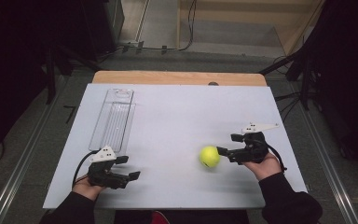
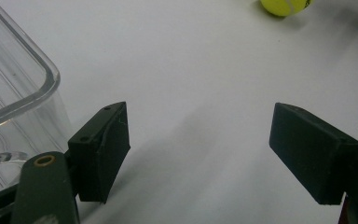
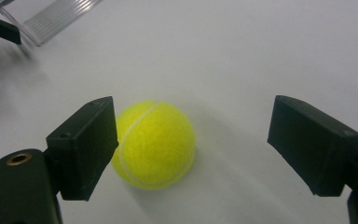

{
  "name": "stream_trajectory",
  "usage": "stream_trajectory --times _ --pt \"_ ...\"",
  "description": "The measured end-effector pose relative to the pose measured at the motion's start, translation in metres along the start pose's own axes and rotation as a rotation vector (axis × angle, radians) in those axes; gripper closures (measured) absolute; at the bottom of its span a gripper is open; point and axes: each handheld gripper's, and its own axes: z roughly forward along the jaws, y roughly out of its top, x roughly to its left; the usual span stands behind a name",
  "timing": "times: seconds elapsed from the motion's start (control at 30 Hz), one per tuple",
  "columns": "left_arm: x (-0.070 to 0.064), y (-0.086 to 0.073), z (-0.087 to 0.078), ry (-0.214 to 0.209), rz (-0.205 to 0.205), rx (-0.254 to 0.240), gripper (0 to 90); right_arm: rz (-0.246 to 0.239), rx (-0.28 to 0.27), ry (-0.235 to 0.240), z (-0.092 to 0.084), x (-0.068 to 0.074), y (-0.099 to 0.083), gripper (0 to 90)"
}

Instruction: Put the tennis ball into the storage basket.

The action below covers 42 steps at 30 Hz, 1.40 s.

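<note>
The tennis ball [image 3: 154,144] lay on the white table [image 1: 168,126], between the parted jaws of the right gripper [image 3: 193,149], close against one jaw and clear of the other, not gripped. The left gripper [image 2: 198,149] stood wide open over bare table beside the clear tray [image 2: 14,93].

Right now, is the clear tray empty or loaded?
Empty: the tray shows bare ribbed floor; the ball sits on the table.

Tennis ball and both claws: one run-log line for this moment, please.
ball: on table, between right claw jaws, ungripped | right claw: open | left claw: open, empty, beside tray
</note>
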Motion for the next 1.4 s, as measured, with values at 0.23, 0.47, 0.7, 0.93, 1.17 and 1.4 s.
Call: stream_trajectory --times 0.23,0.47,0.7,0.93,1.17,1.4 --pt "0.0 0.0 0.001 -0.003 -0.001 0.003 20.8 -0.024 -0.005 0.023 0.004 0.005 0.015 14.0" --pt "0.001 0.0 0.001 -0.003 -0.002 0.006 20.8 -0.046 0.003 0.041 0.01 0.011 0.024 14.0" --pt "0.001 0.0 0.001 -0.007 -0.001 0.004 20.8 -0.071 0.012 0.067 0.021 0.02 0.035 0.6" --pt "0.001 0.0 0.001 -0.006 -0.002 0.006 20.8 -0.08 -0.009 0.065 0.024 0.024 0.039 0.0" --pt "0.001 0.0 0.0 -0.005 -0.002 0.006 20.8 -0.08 0.002 0.056 0.027 0.021 0.033 0.0" --pt "0.001 0.0 0.0 -0.007 -0.001 0.005 20.8 -0.092 0.02 0.056 0.032 0.02 0.024 0.0"
